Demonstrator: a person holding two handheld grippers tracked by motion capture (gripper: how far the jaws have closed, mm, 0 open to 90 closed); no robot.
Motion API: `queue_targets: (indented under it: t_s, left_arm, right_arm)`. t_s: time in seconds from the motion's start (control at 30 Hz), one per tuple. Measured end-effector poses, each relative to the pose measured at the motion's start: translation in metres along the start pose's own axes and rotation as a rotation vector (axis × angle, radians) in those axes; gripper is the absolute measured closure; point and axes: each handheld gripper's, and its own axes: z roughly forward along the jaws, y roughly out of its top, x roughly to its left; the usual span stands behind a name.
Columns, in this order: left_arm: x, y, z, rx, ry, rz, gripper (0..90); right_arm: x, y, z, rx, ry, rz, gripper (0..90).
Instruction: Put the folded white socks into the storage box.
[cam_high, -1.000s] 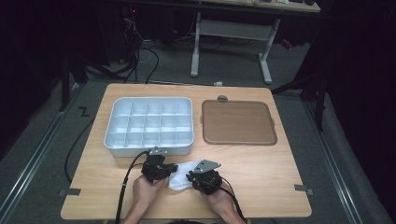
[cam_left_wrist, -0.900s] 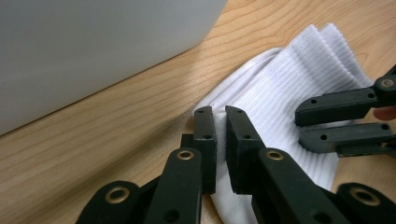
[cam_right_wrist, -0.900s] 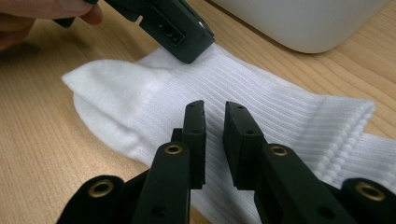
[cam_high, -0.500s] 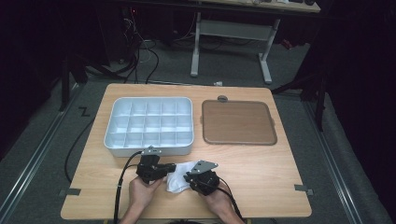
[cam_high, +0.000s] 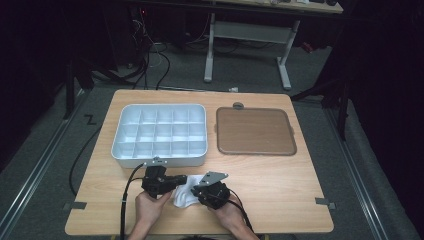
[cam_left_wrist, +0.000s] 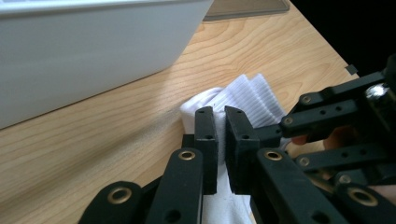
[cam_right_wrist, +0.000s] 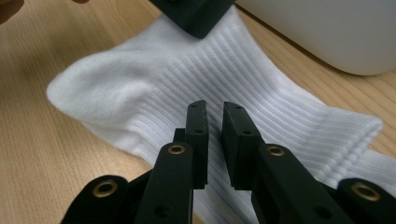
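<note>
Take the compartment tray (cam_high: 160, 135) as your landmark on the table (cam_high: 280, 190). To its right, just beside it, lies the flat mat (cam_high: 255, 131), the two side by side on the far half. A small round knob (cam_high: 238, 105) sits just behind the mat's far left corner. Nearer you than the tray, close to its front wall, lies the sock (cam_high: 186, 194). Your left gripper (cam_high: 176, 181) is on the sock's left end and your right gripper (cam_high: 200, 192) on its right end, both before the tray's right half.
</note>
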Motion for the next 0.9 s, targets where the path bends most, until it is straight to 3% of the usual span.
queue_targets:
  t_s: [0.3,0.57,0.7,0.9]
  left_arm:
    - [0.001,0.000,0.000,0.007,0.012,-0.004,85.2]
    - [-0.002,0.000,0.000,0.015,0.008,-0.003,85.1]
    - [-0.005,0.003,-0.001,0.012,-0.002,-0.003,85.1]
    - [-0.009,0.007,0.001,0.018,-0.028,-0.029,85.1]
  right_arm:
    - [-0.012,0.003,-0.017,-0.035,-0.056,0.016,81.2]
    - [-0.015,-0.002,-0.004,0.025,-0.066,-0.005,81.7]
    - [-0.011,-0.001,-0.001,0.031,-0.070,-0.032,82.1]
    - [-0.009,0.000,0.001,0.027,-0.042,-0.030,82.2]
